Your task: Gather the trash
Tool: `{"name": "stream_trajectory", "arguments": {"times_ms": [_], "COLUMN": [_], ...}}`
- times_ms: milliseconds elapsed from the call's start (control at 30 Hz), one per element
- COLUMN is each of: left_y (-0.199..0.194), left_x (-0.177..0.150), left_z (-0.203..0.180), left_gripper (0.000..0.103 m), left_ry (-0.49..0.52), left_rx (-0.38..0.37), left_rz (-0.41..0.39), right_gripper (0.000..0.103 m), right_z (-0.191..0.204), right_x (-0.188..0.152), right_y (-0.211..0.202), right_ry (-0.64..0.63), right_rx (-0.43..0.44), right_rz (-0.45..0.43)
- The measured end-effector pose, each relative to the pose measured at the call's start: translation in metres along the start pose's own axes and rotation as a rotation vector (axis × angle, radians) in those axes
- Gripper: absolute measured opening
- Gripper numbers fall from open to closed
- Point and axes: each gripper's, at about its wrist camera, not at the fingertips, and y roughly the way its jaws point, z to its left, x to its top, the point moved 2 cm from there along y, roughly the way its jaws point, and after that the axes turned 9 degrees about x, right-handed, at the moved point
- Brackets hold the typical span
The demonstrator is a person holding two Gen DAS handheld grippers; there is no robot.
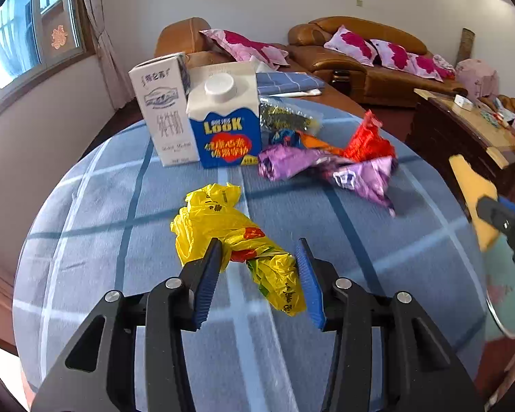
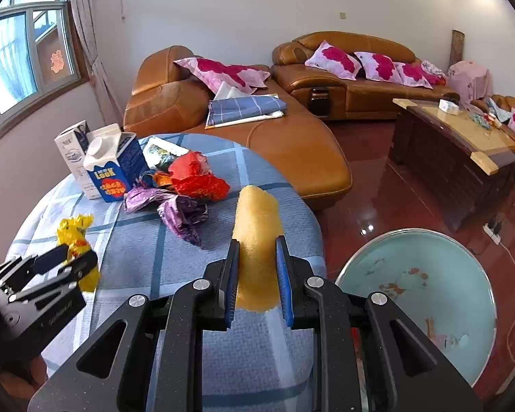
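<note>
A crumpled yellow plastic bag (image 1: 223, 226) lies between the fingers of my left gripper (image 1: 259, 240), both pads pressing on it, just over the blue checked tablecloth (image 1: 113, 206). In the right wrist view that left gripper (image 2: 68, 261) holds the bag (image 2: 73, 228) at the table's left side. My right gripper (image 2: 258, 239) is shut on a yellow sponge (image 2: 257, 213) near the table's right edge. Behind stand a white milk carton (image 1: 161, 116) and a blue LOOK carton (image 1: 226, 130), with purple wrappers (image 1: 292, 161) and a red wrapper (image 1: 367, 140) beside them.
A pale green basin (image 2: 419, 295) sits on the red floor right of the table. Brown leather sofas (image 2: 292, 151) with pink pillows stand behind, a folded blue cloth (image 2: 243, 108) on one. A dark wooden coffee table (image 2: 456, 144) is at the right.
</note>
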Motion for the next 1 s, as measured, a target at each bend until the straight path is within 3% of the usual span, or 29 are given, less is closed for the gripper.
{"name": "stream_trajectory", "arguments": {"times_ms": [200,433,733,1000], "left_y": [-0.024,-0.06,-0.098,-0.122], "left_x": [-0.016,-0.032,-0.044,-0.056], "left_z": [0.009,0.01,-0.012,-0.053], "left_gripper": [0.043,0.043,0.043,0.043], "left_ry": [0.013,0.002,0.039,0.119], "left_rx": [-0.03,-0.113,-0.173,-0.218], "left_rz": [-0.019,-0.067,-0.134,-0.159], "right_gripper": [0.021,0.021,0.021,0.021], "right_z": [0.009,0.018,0.0,-0.031], "right_x": [-0.006,-0.02,-0.04,-0.058], "right_y": [-0.016,-0.042,-0.086,-0.107], "right_ry": [-0.016,-0.026,-0.024,0.013], "right_rx": [0.003,0.021,0.005,-0.051], "right_rz": [-0.007,-0.024,-0.065,-0.071]}}
